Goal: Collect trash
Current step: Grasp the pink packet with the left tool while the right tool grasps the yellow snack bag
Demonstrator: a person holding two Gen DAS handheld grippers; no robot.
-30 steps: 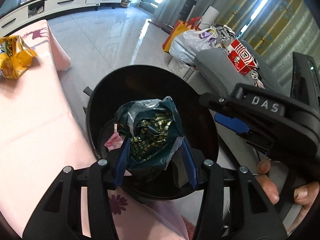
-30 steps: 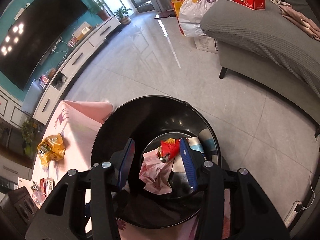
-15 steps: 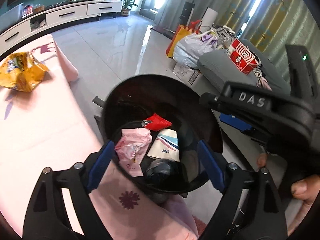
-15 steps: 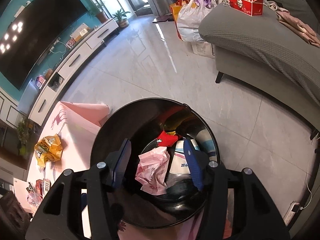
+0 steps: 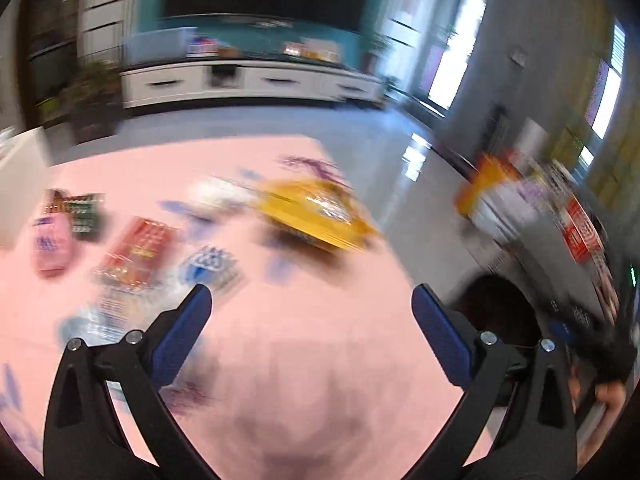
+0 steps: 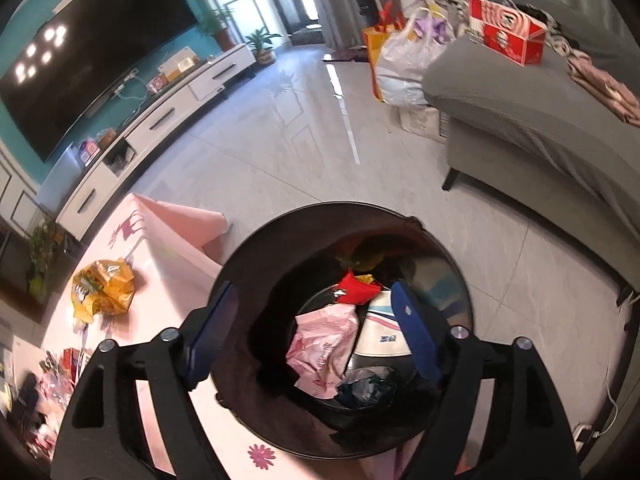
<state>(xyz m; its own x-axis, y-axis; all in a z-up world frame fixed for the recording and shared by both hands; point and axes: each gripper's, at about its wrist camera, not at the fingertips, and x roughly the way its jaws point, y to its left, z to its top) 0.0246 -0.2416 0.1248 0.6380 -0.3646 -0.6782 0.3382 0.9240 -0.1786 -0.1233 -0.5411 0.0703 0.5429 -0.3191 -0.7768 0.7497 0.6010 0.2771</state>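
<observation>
My left gripper (image 5: 310, 300) is open and empty above the pink table (image 5: 304, 380); its view is blurred by motion. Beyond it lie a yellow snack bag (image 5: 316, 216), a red wrapper (image 5: 136, 252), a blue and white wrapper (image 5: 212, 266) and a pink packet (image 5: 50, 246). My right gripper (image 6: 316, 312) is open and empty over the black trash bin (image 6: 452, 272). In the bin lie a pink wrapper (image 6: 324, 344), a dark green bag (image 6: 368, 388), a red wrapper (image 6: 356, 290) and a white packet (image 6: 380, 332). The yellow bag also shows in the right wrist view (image 6: 102, 286).
The bin (image 5: 500, 312) stands at the table's right edge. A grey sofa (image 6: 540, 120) with a red box (image 6: 508, 38) is at the right. Bags (image 6: 400, 60) stand on the tiled floor. A white TV cabinet (image 6: 160, 120) runs along the far wall.
My left gripper let the dark green bag fall into the bin, opened wide, then swung left over the table. My right gripper stayed over the bin and opened a little wider.
</observation>
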